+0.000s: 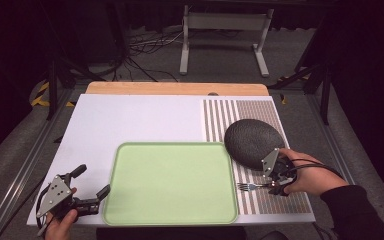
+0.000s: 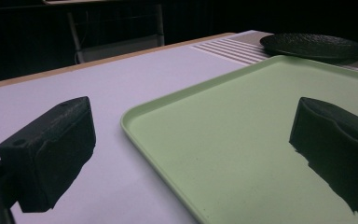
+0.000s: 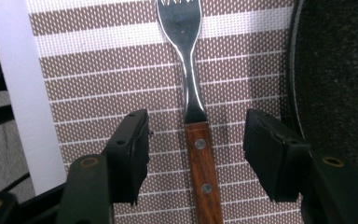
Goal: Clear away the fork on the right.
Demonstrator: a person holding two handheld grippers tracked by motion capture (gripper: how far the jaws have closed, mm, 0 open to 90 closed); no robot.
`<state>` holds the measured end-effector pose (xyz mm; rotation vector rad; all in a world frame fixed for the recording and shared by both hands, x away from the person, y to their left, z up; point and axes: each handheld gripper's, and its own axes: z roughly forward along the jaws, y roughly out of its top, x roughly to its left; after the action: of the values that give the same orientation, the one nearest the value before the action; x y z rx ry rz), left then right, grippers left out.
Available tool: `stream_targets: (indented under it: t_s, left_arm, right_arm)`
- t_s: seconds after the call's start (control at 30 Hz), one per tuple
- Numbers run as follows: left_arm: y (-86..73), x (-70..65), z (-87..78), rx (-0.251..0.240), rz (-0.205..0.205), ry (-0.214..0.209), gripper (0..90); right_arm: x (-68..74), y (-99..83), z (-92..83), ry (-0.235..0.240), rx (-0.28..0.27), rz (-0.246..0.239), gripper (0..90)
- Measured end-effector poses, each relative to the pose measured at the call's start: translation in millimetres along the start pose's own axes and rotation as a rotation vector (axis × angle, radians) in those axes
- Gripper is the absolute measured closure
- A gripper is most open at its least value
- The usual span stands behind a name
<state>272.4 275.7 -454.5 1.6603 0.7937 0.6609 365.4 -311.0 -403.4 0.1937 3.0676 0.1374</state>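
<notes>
A fork [image 3: 193, 102] with a wooden handle and steel tines lies on the striped brown placemat [image 3: 98, 93]; in the high view the fork [image 1: 250, 186] lies at the mat's near end. My right gripper [image 3: 196, 149] straddles the handle, its jaws apart on either side with gaps to the wood. From above, the right gripper [image 1: 275, 186] sits just below the black plate [image 1: 254, 141]. My left gripper [image 1: 94, 186] rests open at the table's near left, by the corner of the green tray [image 1: 172, 150]. In the left gripper view the tray's rim [image 2: 135, 133] runs between the jaws.
The black plate [image 3: 340, 84] lies close to the right jaw in the right gripper view, and the placemat's edge and white table [image 3: 14, 70] show at the left. A wooden strip [image 1: 177, 88] borders the table's far edge.
</notes>
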Motion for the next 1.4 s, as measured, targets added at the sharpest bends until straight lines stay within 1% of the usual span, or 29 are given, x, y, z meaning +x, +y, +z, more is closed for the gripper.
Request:
stream_targets:
  t_s: [0.1, 0.13, 0.2, 0.23, 0.27, 0.3, 0.33, 0.4, 0.47, 0.6, 0.73, 0.8, 0.87, 0.9, 0.97, 1.07, 1.1, 1.13, 1.27, 1.4]
  left_arm:
    - [0.0, 0.0, -0.1, 0.0, 0.0, 0.0, 0.9]
    - [0.0, -0.1, 0.0, 0.0, 0.0, 0.0, 0.9]
    - [0.0, 0.0, 0.0, 0.0, 0.0, 0.0, 0.9]
    - [-0.1, 0.0, 0.1, 0.0, -0.001, 0.0, 0.9]
    - [-0.1, 0.0, 0.1, 0.001, 0.0, 0.0, 0.9]
    - [-0.1, 0.0, 0.1, 0.0, 0.0, -0.001, 0.9]
    - [-0.1, 0.1, 0.1, 0.0, 0.0, -0.001, 0.9]
    - [-0.1, 0.1, 0.1, 0.0, -0.001, -0.001, 0.9]
    - [-0.2, 0.0, 0.2, -0.002, -0.001, 0.0, 0.9]
    - [-0.2, 0.0, 0.2, -0.003, -0.002, 0.0, 0.9]
    - [-0.2, 0.0, 0.2, -0.003, -0.002, 0.0, 0.9]
    - [-0.2, 0.1, 0.2, -0.002, -0.002, -0.001, 0.9]
    - [-0.3, 0.3, 0.3, -0.002, -0.004, 0.0, 0.9]
    - [-0.4, 0.4, 0.4, -0.003, -0.004, 0.0, 0.9]
    - [-0.3, 0.3, 0.3, -0.002, -0.004, 0.001, 0.9]
    - [-0.4, 0.1, 0.5, -0.003, -0.005, 0.002, 0.9]
    - [-0.3, 0.1, 0.3, -0.002, -0.004, 0.001, 0.9]
    - [-0.3, 0.1, 0.3, -0.003, -0.004, 0.001, 0.9]
    - [-0.3, 0.2, 0.3, -0.003, -0.004, 0.001, 0.9]
    - [-0.1, 0.3, -0.1, -0.002, -0.003, 0.001, 0.9]
  right_arm:
    - [-1.0, 1.8, 1.8, 0.01, 0.037, -0.02, 49.1]
    - [-1.7, 2.4, 3.0, 0.005, 0.041, -0.028, 52.4]
    - [-1.5, 3.2, 4.0, 0.014, 0.054, -0.036, 58.8]
    - [-2.1, 3.7, 4.4, 0.018, 0.066, -0.052, 61.2]
    - [-2.6, 3.8, 5.4, 0.022, 0.07, -0.054, 64.2]
    - [-3.6, 4.3, 5.4, 0.023, 0.083, -0.07, 66.2]
    - [-3.1, 4.1, 6.4, 0.017, 0.08, -0.068, 68.3]
    - [-3.6, 4.2, 6.7, 0.026, 0.086, -0.073, 69.9]
    - [-4.2, 4.4, 8.3, 0.023, 0.101, -0.093, 76.4]
    - [-4.3, 4.4, 9.4, 0.024, 0.1, -0.105, 77.3]
    - [-3.8, 5.7, 9.2, 0.032, 0.113, -0.119, 77.7]
    - [-3.4, 5.7, 9.3, 0.025, 0.112, -0.128, 77.8]
    - [-2.7, 5.5, 9.0, 0.023, 0.109, -0.126, 77.9]
    - [-2.9, 5.6, 8.5, 0.02, 0.108, -0.134, 77.9]
    - [-2.0, 5.6, 6.8, 0.013, 0.098, -0.13, 77.9]
    - [-0.9, 7.2, 1.3, 0.01, 0.096, -0.128, 78.0]
    - [-0.9, 8.1, -1.2, 0.004, 0.094, -0.135, 78.0]
    - [-0.3, 8.9, -3.7, 0.002, 0.086, -0.126, 78.0]
    - [0.6, 13.7, -14.0, -0.016, 0.078, -0.126, 78.0]
    - [1.2, 21.2, -22.8, -0.03, 0.068, -0.125, 78.0]
